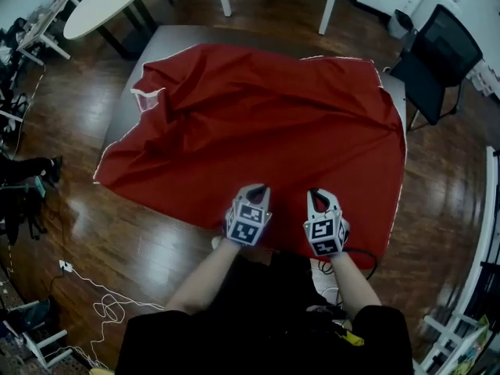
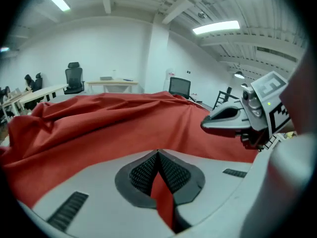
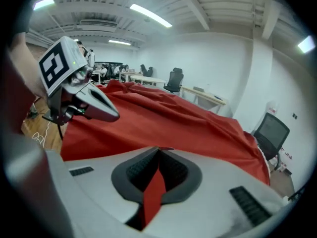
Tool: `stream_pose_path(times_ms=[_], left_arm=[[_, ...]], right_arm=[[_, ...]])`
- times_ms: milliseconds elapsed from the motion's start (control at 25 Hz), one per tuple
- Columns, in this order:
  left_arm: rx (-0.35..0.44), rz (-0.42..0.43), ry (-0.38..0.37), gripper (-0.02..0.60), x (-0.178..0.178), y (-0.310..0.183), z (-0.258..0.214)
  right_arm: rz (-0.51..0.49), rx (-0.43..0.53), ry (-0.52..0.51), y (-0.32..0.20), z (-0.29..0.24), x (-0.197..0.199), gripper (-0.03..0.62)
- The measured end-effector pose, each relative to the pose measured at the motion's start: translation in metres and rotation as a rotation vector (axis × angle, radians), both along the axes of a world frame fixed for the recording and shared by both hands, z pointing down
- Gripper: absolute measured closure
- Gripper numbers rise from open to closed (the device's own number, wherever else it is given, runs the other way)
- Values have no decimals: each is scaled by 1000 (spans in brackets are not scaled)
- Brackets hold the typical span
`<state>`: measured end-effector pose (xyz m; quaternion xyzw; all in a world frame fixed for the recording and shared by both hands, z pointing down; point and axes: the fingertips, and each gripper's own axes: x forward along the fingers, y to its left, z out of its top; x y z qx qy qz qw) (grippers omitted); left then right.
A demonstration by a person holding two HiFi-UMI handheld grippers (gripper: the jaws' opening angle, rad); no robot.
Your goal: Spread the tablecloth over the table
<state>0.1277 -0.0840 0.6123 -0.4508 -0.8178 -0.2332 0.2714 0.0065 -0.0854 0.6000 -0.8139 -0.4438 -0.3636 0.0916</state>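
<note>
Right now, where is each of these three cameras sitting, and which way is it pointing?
Head view: on the person's head, looking steeply down at the red tablecloth on the grey table; both forearms, the left gripper and the right gripper show.
Left gripper view: on the left gripper, looking along its shut jaws across the tablecloth they pinch; the right gripper shows at right.
Right gripper view: on the right gripper, likewise pinching the cloth; the left gripper shows at left.
Shared: all three show the tablecloth.

Black chair [image 1: 439,57], white oval table [image 1: 105,2], floor cables [image 1: 105,309]
</note>
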Motion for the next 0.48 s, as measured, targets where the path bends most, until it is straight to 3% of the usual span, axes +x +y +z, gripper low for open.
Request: stream_pose_path(times_ms=[200, 480], left_arm=[[-68, -150, -11, 580, 165, -46, -30], [-153, -362, 61, 580, 372, -107, -64]], right_arm=[[-109, 6, 84, -54, -9, 171, 588], [-336, -50, 152, -76, -29, 378, 588]])
